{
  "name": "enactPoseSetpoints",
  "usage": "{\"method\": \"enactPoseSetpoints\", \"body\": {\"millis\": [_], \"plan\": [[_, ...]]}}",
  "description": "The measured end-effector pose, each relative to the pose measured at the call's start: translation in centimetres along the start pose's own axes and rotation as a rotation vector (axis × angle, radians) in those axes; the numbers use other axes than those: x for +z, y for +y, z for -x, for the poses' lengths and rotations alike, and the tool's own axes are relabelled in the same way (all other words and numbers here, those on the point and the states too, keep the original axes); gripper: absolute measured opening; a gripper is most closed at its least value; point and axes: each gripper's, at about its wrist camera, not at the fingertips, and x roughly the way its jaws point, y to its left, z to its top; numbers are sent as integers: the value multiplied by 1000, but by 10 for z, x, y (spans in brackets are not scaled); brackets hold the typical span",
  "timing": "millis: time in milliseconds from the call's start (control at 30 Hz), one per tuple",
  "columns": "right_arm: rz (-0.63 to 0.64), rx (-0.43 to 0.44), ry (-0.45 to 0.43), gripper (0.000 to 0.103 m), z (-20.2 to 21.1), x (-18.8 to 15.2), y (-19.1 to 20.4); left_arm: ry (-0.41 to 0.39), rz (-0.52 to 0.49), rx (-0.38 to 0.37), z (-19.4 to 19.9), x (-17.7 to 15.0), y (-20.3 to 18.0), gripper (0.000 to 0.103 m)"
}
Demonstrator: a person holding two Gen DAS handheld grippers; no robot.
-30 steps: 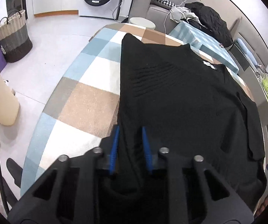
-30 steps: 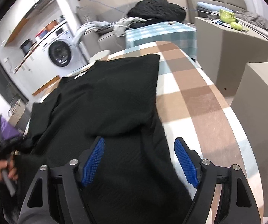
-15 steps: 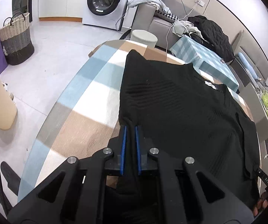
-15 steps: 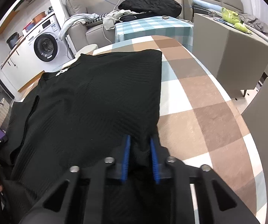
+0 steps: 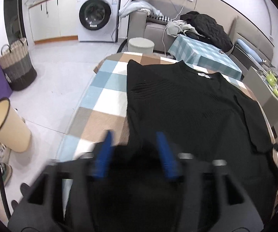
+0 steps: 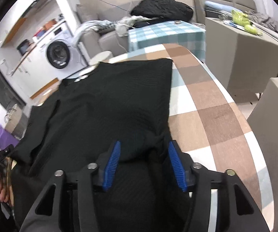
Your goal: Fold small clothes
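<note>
Both tools have just been opening. At the bottom of its frame, the left tool [image 5: 135,150] shows blurred blue pads [image 5: 106,150] parted, the black shirt's [image 5: 187,112] near hem lying loose between them, gripped by neither. That shirt lies spread flat on the checked bench [image 5: 104,96], collar label toward the upper middle of the frame. Left of the bench stand a cream bin [image 5: 7,125] and a woven basket [image 5: 17,63]. Lower centre in its own view, the right tool [image 6: 144,160] is likewise spread, a bunched fold of shirt [image 6: 109,104] between its pads [image 6: 175,164], unpinched.
</note>
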Motion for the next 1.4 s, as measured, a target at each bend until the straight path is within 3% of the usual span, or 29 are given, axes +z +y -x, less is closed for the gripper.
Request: {"method": "enactPoseSetpoints", "body": {"millis": [33, 133, 167, 333, 500, 767, 967, 1067, 1100, 1133, 1233, 1400], "plan": [[17, 19, -8, 71, 10, -3, 2, -15, -8, -1, 11, -6, 2, 71], [77, 52, -25, 87, 35, -16, 3, -36, -23, -13, 41, -24, 11, 78], [100, 56, -19, 87, 40, -20, 4, -36, -20, -17, 49, -29, 16, 82], [191, 89, 20, 87, 70, -49, -1, -14, 25, 8, 76, -62, 47, 82], [156, 51, 52, 87, 87, -81, -21, 40, 32, 62, 79, -97, 66, 82], [109, 21, 114, 87, 102, -129, -51, 109, 59, 57, 76, -132, 77, 82], [168, 2, 141, 66, 94, -149, -48, 129, 62, 78, 77, -139, 83, 82], [204, -9, 141, 42, 89, -153, -46, 134, 66, 85, 79, -139, 84, 82], [217, -9, 130, 24, 89, -153, -45, 134, 68, 86, 80, -140, 85, 82], [223, 14, 132, 14, 87, -151, -45, 136, 70, 87, 81, -140, 85, 82], [221, 39, 99, 7, 86, -139, -44, 139, 86, 88, 83, -141, 88, 82], [141, 15, 30, 7, 81, -111, -48, 140, 75, 77, 86, -142, 82, 82]]}}
